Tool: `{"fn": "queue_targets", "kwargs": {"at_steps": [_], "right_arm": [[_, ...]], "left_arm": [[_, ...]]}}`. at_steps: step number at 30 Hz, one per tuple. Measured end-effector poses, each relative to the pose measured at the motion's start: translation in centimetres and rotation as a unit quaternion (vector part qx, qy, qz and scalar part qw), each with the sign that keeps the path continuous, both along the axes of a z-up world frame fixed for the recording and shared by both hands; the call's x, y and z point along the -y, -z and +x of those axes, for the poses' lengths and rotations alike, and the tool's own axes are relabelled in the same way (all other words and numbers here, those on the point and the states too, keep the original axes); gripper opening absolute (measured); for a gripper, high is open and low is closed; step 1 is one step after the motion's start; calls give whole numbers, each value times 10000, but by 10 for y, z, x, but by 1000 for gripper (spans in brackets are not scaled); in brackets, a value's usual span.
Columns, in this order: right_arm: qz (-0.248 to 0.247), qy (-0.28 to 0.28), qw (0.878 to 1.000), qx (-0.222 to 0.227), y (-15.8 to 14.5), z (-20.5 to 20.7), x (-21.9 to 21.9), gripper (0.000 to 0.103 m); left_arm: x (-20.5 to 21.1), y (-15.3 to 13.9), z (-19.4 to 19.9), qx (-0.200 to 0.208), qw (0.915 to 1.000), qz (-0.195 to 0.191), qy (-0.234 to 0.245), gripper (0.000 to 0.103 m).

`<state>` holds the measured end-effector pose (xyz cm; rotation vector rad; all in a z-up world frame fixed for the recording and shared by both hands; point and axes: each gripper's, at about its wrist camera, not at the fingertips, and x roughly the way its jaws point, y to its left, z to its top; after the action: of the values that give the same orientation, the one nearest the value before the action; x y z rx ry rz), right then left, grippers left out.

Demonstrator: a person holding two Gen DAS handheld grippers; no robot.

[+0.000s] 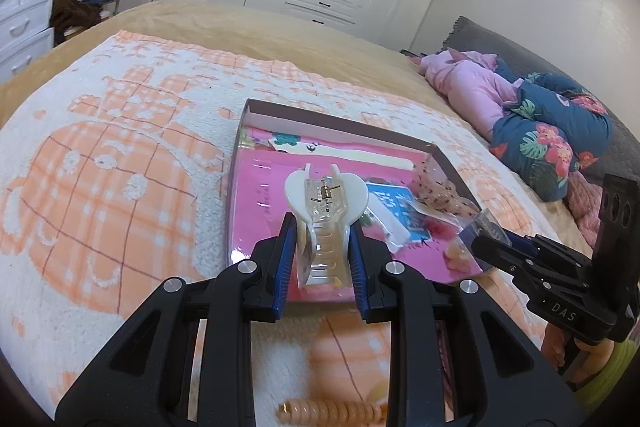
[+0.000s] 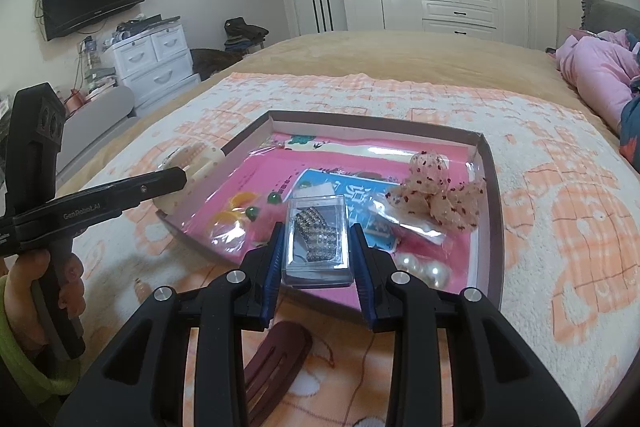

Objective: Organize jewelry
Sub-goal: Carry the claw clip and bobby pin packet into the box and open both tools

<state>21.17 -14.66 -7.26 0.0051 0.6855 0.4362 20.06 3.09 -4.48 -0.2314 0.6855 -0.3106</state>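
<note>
My left gripper (image 1: 323, 251) is shut on a white heart-shaped claw hair clip (image 1: 325, 203), held over the near left part of a shallow cardboard tray (image 1: 440, 151) with a pink lining. My right gripper (image 2: 318, 251) is shut on a clear plastic box (image 2: 318, 239) holding a rhinestone piece, over the tray's near edge (image 2: 494, 195). In the tray lie a lace scrunchie (image 2: 444, 195), pearls (image 2: 424, 269), green and orange beads (image 2: 248, 211) and a blue packet (image 2: 360, 195). The right gripper also shows in the left wrist view (image 1: 492, 247), the left in the right wrist view (image 2: 176, 179).
The tray sits on an orange-and-white blanket (image 1: 100, 163) on a bed. An orange spiral hair tie (image 1: 332, 413) and a dark brown hair clip (image 2: 276, 363) lie on the blanket near me. Bundled pink and floral bedding (image 1: 532, 119) lies to the right.
</note>
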Motion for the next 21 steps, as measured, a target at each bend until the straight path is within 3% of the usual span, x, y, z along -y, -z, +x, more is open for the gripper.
{"fn": "queue_targets", "kwargs": {"at_steps": [21], "right_arm": [[-297,559,9979,-109,18,43,5,31]], "left_arm": [[10,26,36,-351,9991,215,28,18]]}}
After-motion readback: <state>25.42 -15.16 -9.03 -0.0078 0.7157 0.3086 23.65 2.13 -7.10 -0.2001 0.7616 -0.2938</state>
